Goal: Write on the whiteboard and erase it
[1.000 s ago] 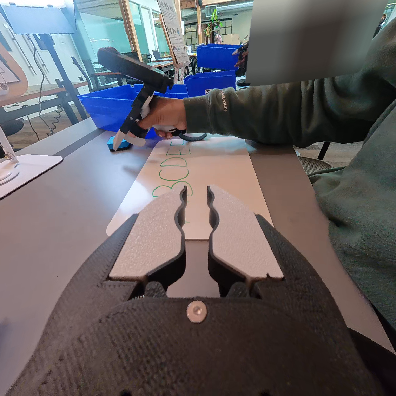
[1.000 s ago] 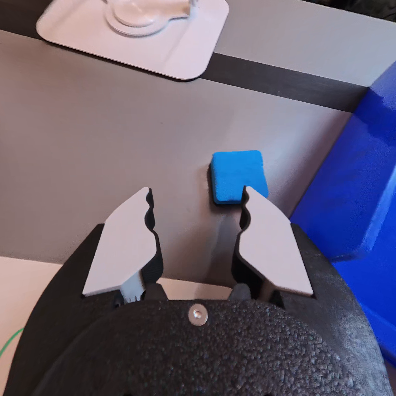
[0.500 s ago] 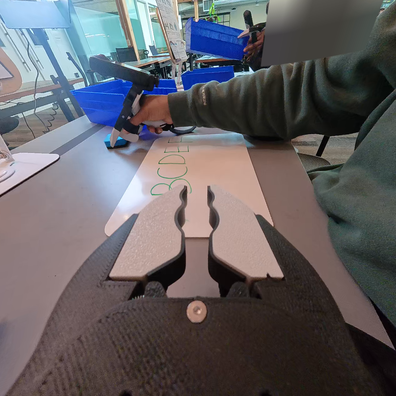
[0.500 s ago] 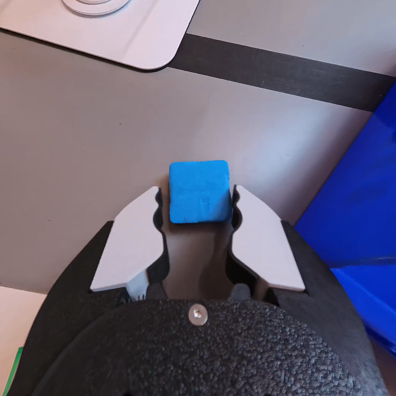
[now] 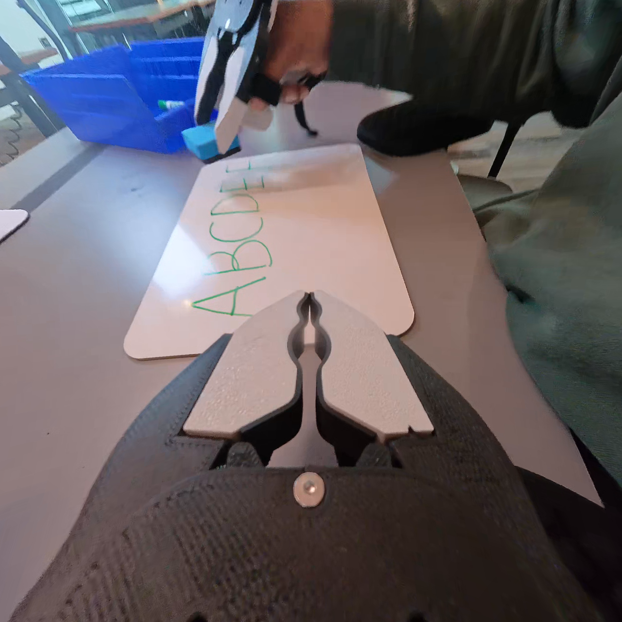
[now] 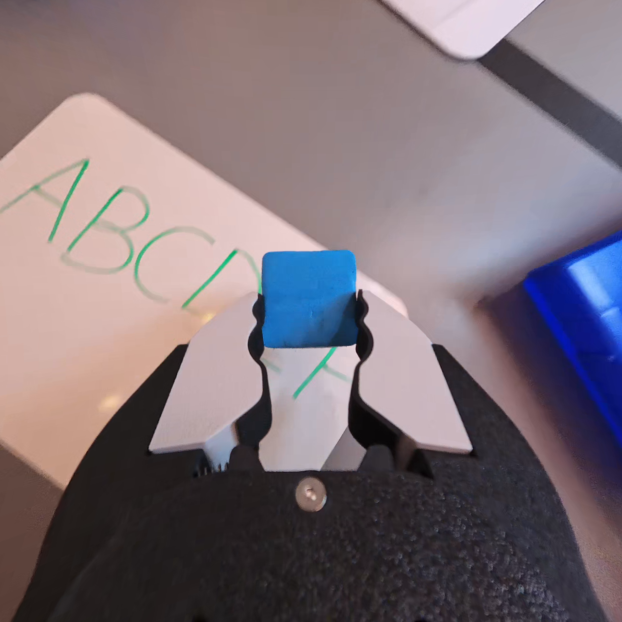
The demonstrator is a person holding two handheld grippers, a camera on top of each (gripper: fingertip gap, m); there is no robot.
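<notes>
While a white pad (image 5: 10, 222) lies at the far left edge of the grey desk (image 5: 74, 303), blue bins (image 5: 101, 101) stand behind it, a marker (image 5: 171, 105) lying in one. Just right of the bins, the right claw (image 5: 218, 134) pinches the blue eraser (image 6: 308, 299), both pads pressed on its sides, at the far end of the whiteboard (image 5: 336, 235). Green letters (image 5: 242, 242) run along the board's left half. The left claw (image 5: 309, 296) hangs over the board's near edge, pressed together with nothing between. A green sleeve (image 5: 555, 269) crowds the right side
</notes>
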